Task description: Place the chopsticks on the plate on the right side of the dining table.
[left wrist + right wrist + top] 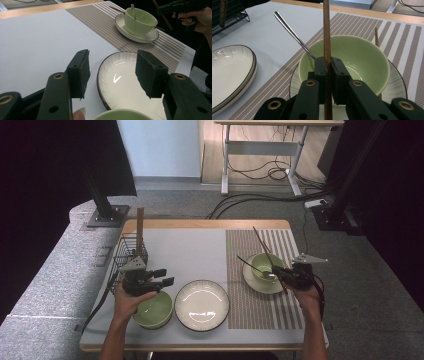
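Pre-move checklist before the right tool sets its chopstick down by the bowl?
1. Right tool shut on chopstick: ok.
2. Chopstick upright between the jaws, not slipping: cannot tell.
3. Second chopstick already beside the green bowl: ok.
4. Spoon resting in that bowl, near the path: not ok.
5. Left tool open, over the empty plate, apart from the right one: ok.
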Action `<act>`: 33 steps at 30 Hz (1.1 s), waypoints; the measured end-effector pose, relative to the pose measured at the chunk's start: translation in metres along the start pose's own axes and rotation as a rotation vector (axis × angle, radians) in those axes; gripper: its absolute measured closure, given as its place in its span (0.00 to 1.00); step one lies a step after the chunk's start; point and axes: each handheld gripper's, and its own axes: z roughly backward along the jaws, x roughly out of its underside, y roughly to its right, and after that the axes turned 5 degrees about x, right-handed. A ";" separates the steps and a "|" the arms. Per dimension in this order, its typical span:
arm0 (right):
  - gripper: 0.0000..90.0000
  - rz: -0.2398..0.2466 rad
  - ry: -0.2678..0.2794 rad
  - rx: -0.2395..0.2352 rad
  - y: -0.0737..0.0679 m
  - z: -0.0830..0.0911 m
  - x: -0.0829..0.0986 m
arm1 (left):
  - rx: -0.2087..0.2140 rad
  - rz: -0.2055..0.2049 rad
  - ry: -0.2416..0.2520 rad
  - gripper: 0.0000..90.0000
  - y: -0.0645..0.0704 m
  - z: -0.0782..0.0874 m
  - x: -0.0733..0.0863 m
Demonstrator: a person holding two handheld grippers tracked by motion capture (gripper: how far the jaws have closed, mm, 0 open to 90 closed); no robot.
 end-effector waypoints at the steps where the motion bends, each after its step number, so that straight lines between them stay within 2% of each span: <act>1: 0.94 -0.002 0.002 0.001 0.000 0.000 0.000 | 0.006 0.001 0.003 0.50 0.000 0.000 0.000; 23: 0.94 -0.041 0.009 0.027 0.015 0.004 0.005 | -0.001 0.002 -0.017 0.50 -0.001 -0.003 0.001; 33: 0.94 -0.062 0.005 0.043 0.024 0.006 0.009 | 0.000 0.007 -0.005 0.50 -0.003 0.001 0.002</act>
